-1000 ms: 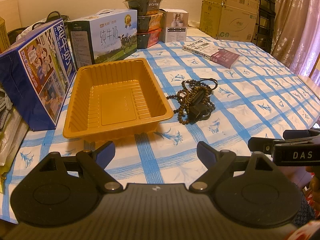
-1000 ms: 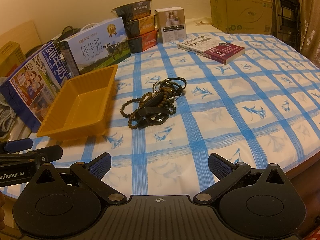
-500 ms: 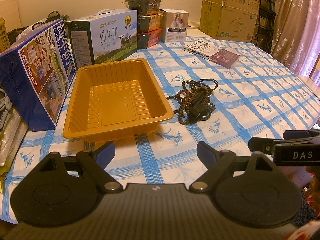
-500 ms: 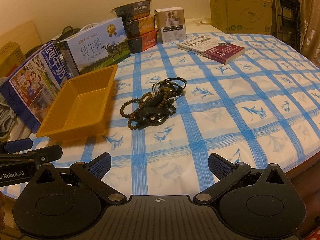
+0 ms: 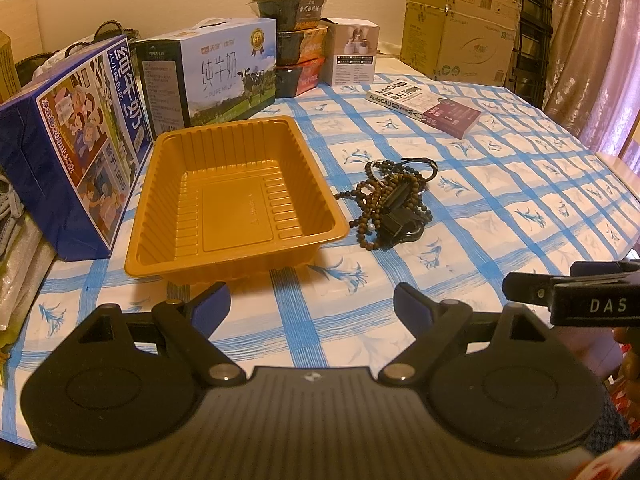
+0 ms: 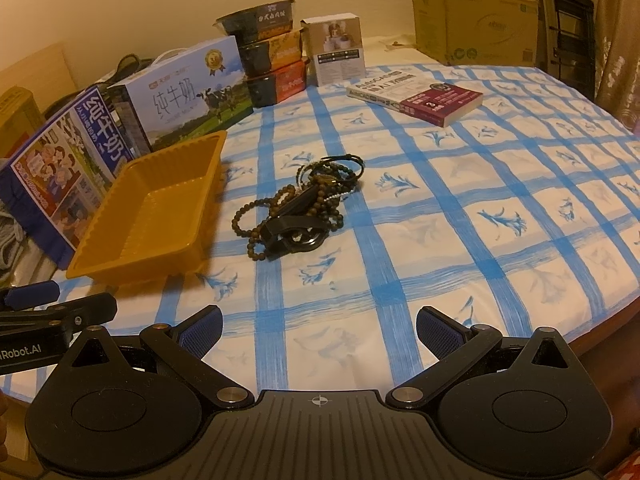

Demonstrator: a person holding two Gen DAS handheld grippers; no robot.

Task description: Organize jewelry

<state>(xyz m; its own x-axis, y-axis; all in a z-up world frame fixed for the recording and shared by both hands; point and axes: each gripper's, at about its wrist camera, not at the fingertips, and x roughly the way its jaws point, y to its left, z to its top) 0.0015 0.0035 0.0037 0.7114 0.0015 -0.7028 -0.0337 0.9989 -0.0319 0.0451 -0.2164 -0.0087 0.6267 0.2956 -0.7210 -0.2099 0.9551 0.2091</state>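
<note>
Right now both tools are held back at the near table edge: the left gripper (image 5: 310,302) and the right gripper (image 6: 318,326) each have their fingers spread wide with nothing between them. The jewelry pile (image 6: 298,210) lies on the checked tablecloth (image 6: 460,200), just beside the right wall of the orange tray (image 5: 236,196), which holds nothing.

Judging from this, the step is the first pick, probably with the right gripper. Aim for 1 strand at the pile's outer edge, not the tangled middle, and lift slowly so the others slip free.

The beads look small, round, dark brown and woody, strung in loose floppy loops around a black, hard-looking piece with a ring. The tray is thin, glossy, ribbed plastic, so it may slide if bumped.
</note>
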